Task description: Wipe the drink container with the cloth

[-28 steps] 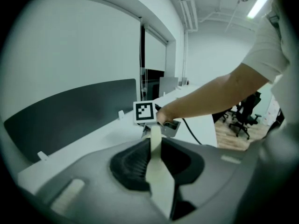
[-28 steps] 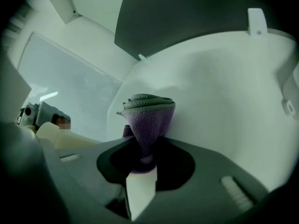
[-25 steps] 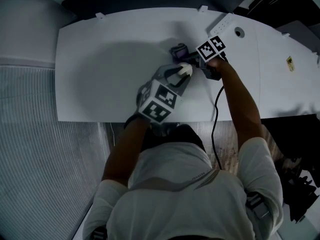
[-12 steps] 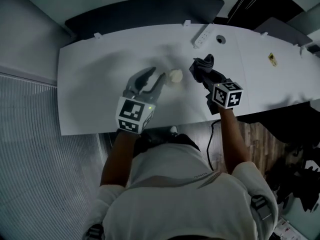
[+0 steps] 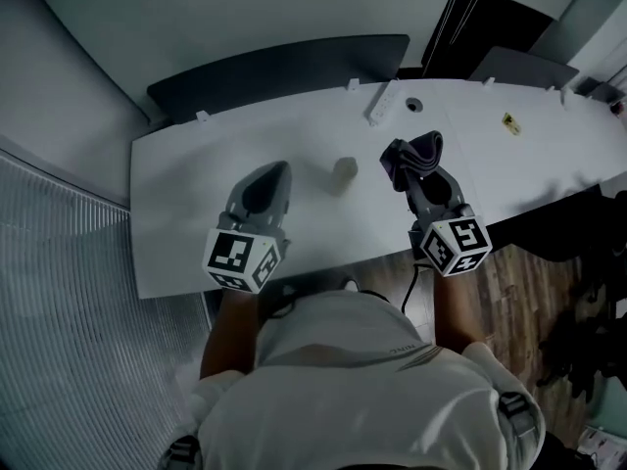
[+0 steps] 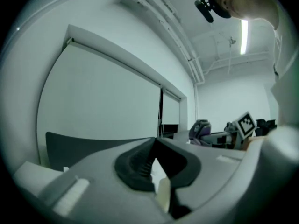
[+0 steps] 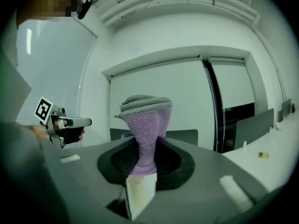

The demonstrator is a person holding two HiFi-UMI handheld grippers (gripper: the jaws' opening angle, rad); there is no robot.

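Container (image 5: 344, 170) stands free on the table (image 5: 186, 194). Left gripper (image 5: 275, 171) jaws just closed empty, and right gripper (image 5: 428, 176) jaws clamp the cloth (image 5: 411, 153) (clear of the container). Wiping looks finished, or paused.

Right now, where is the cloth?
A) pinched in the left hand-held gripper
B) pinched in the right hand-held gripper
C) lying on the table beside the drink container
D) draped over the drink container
B: the purple cloth sits pinched between the right hand-held gripper's jaws, while the left hand-held gripper's jaws have just closed on nothing and the drink container stands bare on the table.
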